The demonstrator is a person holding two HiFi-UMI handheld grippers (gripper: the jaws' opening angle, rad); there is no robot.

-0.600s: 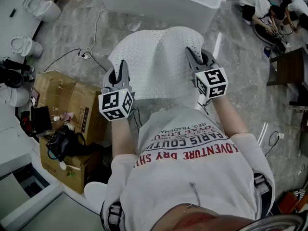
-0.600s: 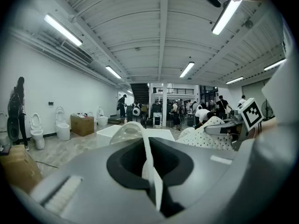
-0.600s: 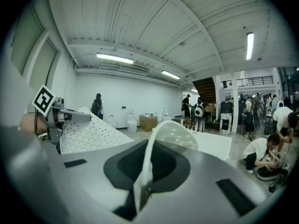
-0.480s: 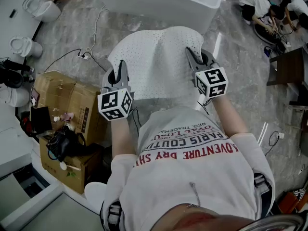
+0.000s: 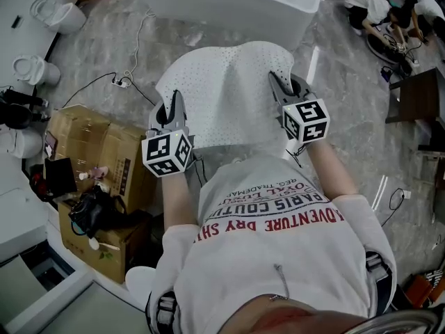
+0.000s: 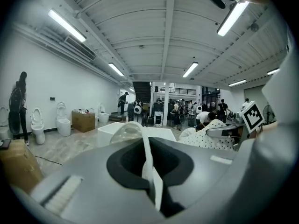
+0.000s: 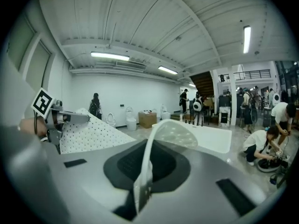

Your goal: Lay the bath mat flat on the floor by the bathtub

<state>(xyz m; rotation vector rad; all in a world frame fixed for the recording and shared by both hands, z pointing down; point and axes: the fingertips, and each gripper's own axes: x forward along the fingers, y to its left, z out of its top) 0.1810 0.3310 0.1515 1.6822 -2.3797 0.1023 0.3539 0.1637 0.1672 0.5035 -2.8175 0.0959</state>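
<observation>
Head view shows the bath mat (image 5: 222, 89) held up by its near edge, draping forward toward the bathtub (image 5: 229, 2); can't tell if the far edge touches the floor (image 5: 348, 117). The left gripper (image 5: 174, 97) and right gripper (image 5: 277, 82) are each clamped tight on just a thin bit of edge, so I'd guess one corner could slip out, or the mat lands creased against the tub. Both forearms reach forward, roughly parallel, jaws pointing away from the body.
</observation>
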